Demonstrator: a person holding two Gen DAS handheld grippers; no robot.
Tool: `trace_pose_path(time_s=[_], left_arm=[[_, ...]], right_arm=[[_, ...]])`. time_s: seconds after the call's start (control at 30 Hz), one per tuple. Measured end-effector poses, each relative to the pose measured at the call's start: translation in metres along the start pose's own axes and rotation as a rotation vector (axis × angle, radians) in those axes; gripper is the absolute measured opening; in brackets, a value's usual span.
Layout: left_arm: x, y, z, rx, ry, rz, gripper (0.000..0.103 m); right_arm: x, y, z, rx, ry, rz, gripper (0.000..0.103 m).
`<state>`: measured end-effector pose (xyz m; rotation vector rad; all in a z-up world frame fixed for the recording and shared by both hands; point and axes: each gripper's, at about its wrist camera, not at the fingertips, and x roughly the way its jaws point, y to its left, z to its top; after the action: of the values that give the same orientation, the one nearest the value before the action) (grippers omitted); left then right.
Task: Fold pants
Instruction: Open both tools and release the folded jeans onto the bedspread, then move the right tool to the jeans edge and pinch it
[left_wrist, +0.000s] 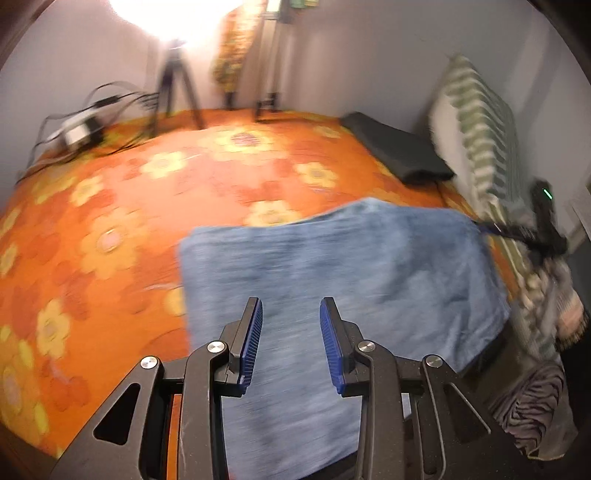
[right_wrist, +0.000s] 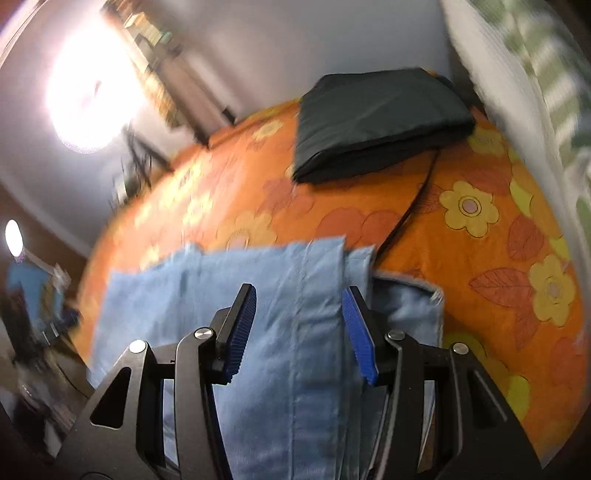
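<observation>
The folded pants (right_wrist: 221, 295) lie on the bedspread (right_wrist: 480, 206) at twelve o'clock under both grippers, right gripper (right_wrist: 299, 306) nearer, left gripper (left_wrist: 291, 317) likewise spread and empty.

A big lamp (left_wrist: 173, 18) glares white on the wall, so that spot is washed out. Both pictures look smeary and blurry. The edges bend round and go dark.

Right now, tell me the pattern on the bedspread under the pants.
Orange bedspread with yellow and red flowers and leaves, sharpest in the right wrist view.
</observation>
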<state>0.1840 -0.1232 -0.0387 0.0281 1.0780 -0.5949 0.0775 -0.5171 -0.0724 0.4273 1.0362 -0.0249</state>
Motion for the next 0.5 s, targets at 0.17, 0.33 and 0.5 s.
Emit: trace_pose_path(time_s=[0.17, 0.33, 0.5], left_arm=[[-0.015, 0.042, -0.018, -0.095, 0.027, 0.049, 0.031], [-0.013, 0.064, -0.051, -0.146, 0.078, 0.037, 0.031], [0.007, 0.059, -0.078, -0.156, 0.136, 0.005, 0.031]], right_arm=[[-0.014, 0.03, -0.037, -0.142, 0.088, -0.168, 0.051], [-0.019, 0.039, -0.071, -0.224, 0.173, -0.187, 0.051], [-0.006, 0.049, -0.08, -0.334, 0.227, -0.435, 0.051]])
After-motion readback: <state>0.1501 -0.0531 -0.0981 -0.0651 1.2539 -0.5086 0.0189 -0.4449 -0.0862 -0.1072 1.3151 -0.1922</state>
